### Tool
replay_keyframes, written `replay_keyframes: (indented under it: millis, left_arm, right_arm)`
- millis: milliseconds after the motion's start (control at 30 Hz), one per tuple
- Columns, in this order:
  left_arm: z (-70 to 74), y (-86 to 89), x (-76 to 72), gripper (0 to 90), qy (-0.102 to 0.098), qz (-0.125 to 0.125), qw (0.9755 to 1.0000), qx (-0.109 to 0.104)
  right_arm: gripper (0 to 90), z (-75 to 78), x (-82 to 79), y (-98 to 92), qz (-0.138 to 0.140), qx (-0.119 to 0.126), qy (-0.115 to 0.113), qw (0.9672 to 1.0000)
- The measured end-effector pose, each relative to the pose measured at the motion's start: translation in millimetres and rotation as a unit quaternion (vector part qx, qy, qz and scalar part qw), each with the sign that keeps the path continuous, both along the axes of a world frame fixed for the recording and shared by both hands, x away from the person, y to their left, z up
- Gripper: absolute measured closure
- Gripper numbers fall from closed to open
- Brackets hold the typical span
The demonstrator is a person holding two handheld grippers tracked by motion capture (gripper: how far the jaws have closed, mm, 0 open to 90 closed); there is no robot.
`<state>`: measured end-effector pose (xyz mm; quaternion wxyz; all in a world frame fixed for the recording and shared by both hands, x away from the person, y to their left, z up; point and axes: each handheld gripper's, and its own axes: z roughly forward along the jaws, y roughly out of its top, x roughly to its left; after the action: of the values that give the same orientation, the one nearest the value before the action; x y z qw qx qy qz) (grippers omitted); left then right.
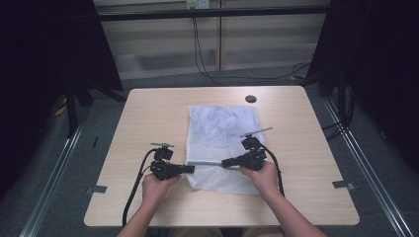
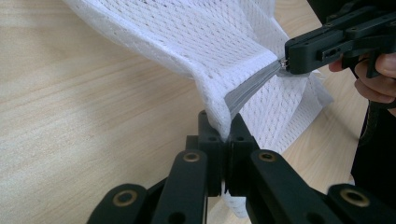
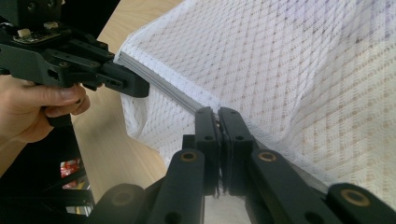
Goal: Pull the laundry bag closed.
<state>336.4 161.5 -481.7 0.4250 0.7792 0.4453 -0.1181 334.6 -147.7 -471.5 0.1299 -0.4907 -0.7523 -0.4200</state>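
A white mesh laundry bag (image 1: 223, 145) lies on the wooden counter (image 1: 148, 113), just in front of its round cable hole (image 1: 251, 98). The left gripper (image 2: 225, 133) is pinched on the bag's near-left edge at the grey zipper (image 2: 252, 88). The right gripper (image 3: 217, 116) is clamped on the same zipper band further along, which runs taut between them.

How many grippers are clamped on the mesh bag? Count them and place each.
2. The left gripper pinches the mesh bag at the left end of its grey zipper strip; the right gripper pinches further right along that strip.
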Motion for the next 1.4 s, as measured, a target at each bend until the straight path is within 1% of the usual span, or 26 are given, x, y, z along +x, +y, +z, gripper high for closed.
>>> replay_keyframes:
  millis: [33, 100, 267, 367, 500, 800, 867, 900, 933, 1067, 1100, 1133, 1200, 1233, 1367, 1400]
  left_arm:
    - [0.1, 0.5, 0.3, 88.2, 0.001, -0.002, 1.0000, 0.000]
    - [-0.3, 0.8, 0.5, 88.2, 0.001, -0.002, 1.0000, 0.001]
    - [-0.4, 0.4, 0.3, 88.3, 0.002, -0.003, 1.0000, 0.000]
    - [-0.5, 1.0, 0.5, 88.2, 0.004, -0.001, 1.0000, 0.000]
    - [-0.4, 1.2, 0.6, 88.2, 0.005, -0.003, 1.0000, -0.001]
    - [-0.3, 1.7, 0.9, 88.3, 0.006, -0.003, 1.0000, -0.003]
    - [-0.4, 2.0, 1.1, 88.3, 0.005, -0.002, 1.0000, -0.002]
    - [-0.1, 2.1, 0.9, 88.3, 0.008, 0.001, 1.0000, -0.005]
    - [-0.1, 2.6, 1.1, 88.3, 0.007, 0.002, 1.0000, -0.005]
    - [0.6, 3.4, 1.3, 88.3, 0.006, 0.001, 0.9999, -0.008]
    - [0.6, 3.4, 1.3, 88.2, 0.008, 0.001, 0.9999, -0.008]
    - [0.4, 3.9, 1.6, 88.3, 0.007, 0.000, 0.9999, -0.008]
    - [0.4, 3.6, 1.4, 88.3, 0.009, -0.001, 0.9999, -0.011]
    - [0.3, 3.2, 1.3, 88.2, 0.008, 0.000, 0.9999, -0.009]
    - [0.0, 4.1, 1.7, 88.3, 0.009, 0.000, 0.9999, -0.007]
    - [0.0, 4.4, 1.6, 88.3, 0.010, 0.002, 0.9999, -0.010]
  right_arm:
    - [86.9, -0.4, -0.2, -0.3, 0.001, -0.002, -0.002, 1.0000]
    - [86.9, -1.2, -0.5, -1.7, 0.000, 0.003, 0.000, 1.0000]
    - [87.0, -2.7, -1.2, -4.2, -0.003, 0.005, -0.004, 1.0000]
    - [86.9, -2.6, -2.0, -3.4, -0.004, 0.004, -0.004, 1.0000]
    - [86.9, -1.8, -2.1, -2.5, -0.001, -0.003, -0.007, 1.0000]
    - [86.9, 0.2, -0.6, -3.8, 0.001, 0.001, -0.005, 1.0000]
    - [86.9, 1.0, 0.1, -3.1, 0.000, 0.000, -0.009, 1.0000]
    - [87.0, 1.6, 0.3, -2.3, -0.001, 0.000, -0.007, 1.0000]
    - [86.9, 1.5, 0.6, -2.2, 0.001, 0.000, -0.010, 1.0000]
    - [86.9, 2.7, 0.7, -1.3, 0.001, -0.002, -0.008, 1.0000]
    - [86.9, 3.0, 0.8, -1.5, 0.002, -0.001, -0.008, 1.0000]
    - [87.0, 3.2, 0.9, -2.0, 0.001, -0.006, -0.010, 0.9999]
    - [86.9, 3.1, 1.3, -3.7, 0.002, -0.003, -0.008, 1.0000]
    - [86.9, 3.2, 1.1, -3.9, 0.001, -0.001, -0.008, 1.0000]
    - [87.0, 2.7, 0.5, -4.8, 0.005, -0.007, -0.011, 0.9999]
    - [86.9, 2.3, 0.3, -5.8, 0.005, -0.008, -0.012, 0.9999]
